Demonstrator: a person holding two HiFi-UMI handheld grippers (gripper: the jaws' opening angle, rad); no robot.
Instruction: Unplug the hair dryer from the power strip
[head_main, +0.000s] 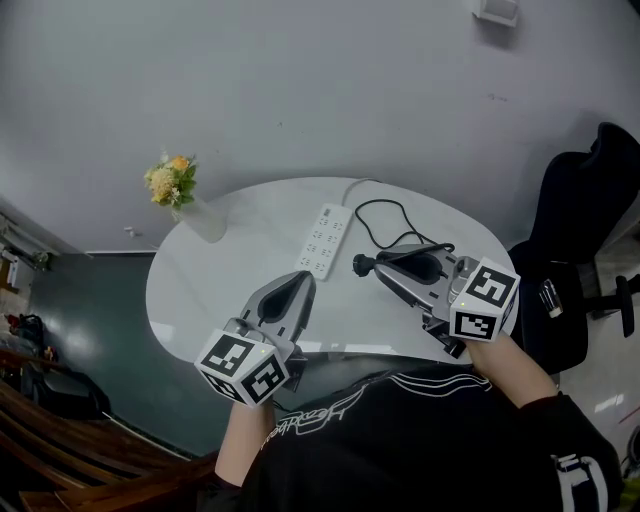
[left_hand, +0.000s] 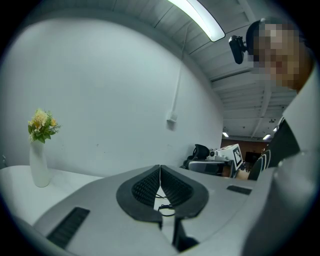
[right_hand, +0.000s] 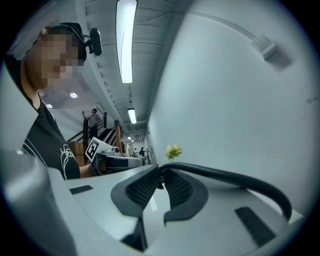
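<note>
A white power strip (head_main: 330, 240) lies on the round white table (head_main: 210, 290), its white lead running off toward the wall. My right gripper (head_main: 378, 268) is shut on the hair dryer's black plug (head_main: 361, 264), which sits clear of the strip, just right of its near end. The black cord (head_main: 385, 222) loops back across the table; in the right gripper view the cord (right_hand: 235, 179) arcs away from the shut right gripper (right_hand: 160, 175). My left gripper (head_main: 304, 279) hovers at the strip's near end, shut and empty (left_hand: 160, 169). I cannot make out the hair dryer's body.
A white vase of yellow flowers (head_main: 180, 195) stands at the table's far left edge, the same vase (left_hand: 39, 167) showing left in the left gripper view. A black office chair (head_main: 590, 200) stands to the right. A small wall box (head_main: 497, 10) is mounted on the grey wall.
</note>
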